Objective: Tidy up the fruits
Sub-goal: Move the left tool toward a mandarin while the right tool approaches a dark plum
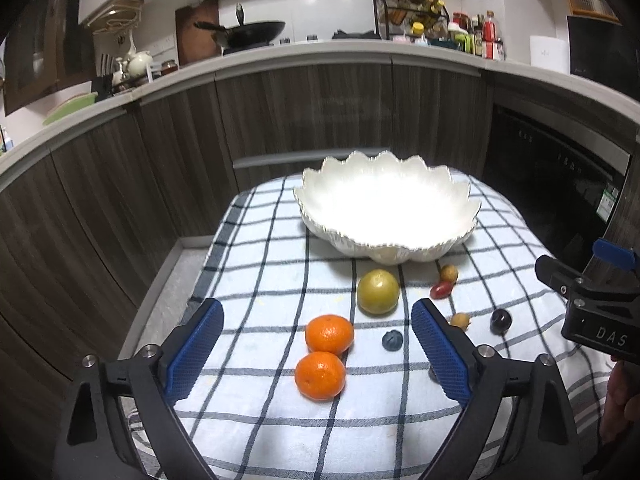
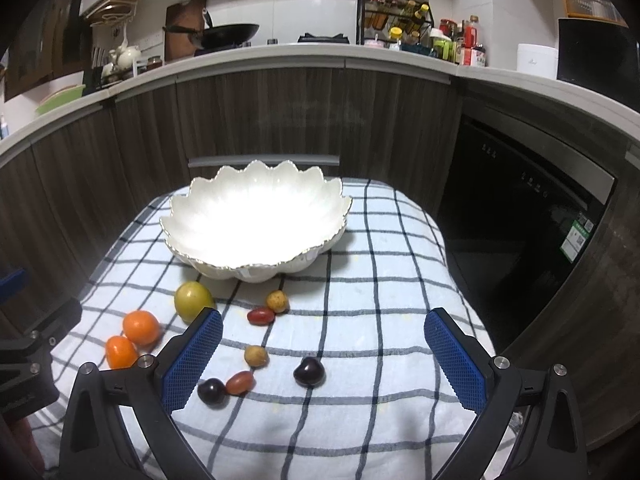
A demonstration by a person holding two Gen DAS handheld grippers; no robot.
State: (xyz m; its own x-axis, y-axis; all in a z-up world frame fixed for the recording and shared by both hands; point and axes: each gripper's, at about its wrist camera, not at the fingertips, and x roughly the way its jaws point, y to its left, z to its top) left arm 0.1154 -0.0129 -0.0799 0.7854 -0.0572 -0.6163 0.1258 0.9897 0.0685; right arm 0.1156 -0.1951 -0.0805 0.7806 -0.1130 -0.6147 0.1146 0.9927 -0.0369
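both grippers hang wide open and empty – left gripper (image 1: pixel 318 354) over two oranges (image 1: pixel 325 356), right gripper (image 2: pixel 324 354) over dark plums (image 2: pixel 309 372) – white bowl (image 2: pixel 224 200) empty.

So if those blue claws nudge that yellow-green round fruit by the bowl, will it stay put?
Probably not: the yellow-green fruit looks round and smooth, so it may roll across the checked cloth. Its skin seems glossy, perhaps slippery. The soft cloth might slow it.

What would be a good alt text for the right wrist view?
An open right gripper hovers over small fruits on a checked cloth, nothing between its fingers. Behind them stands an empty white scalloped bowl; two oranges lie left.
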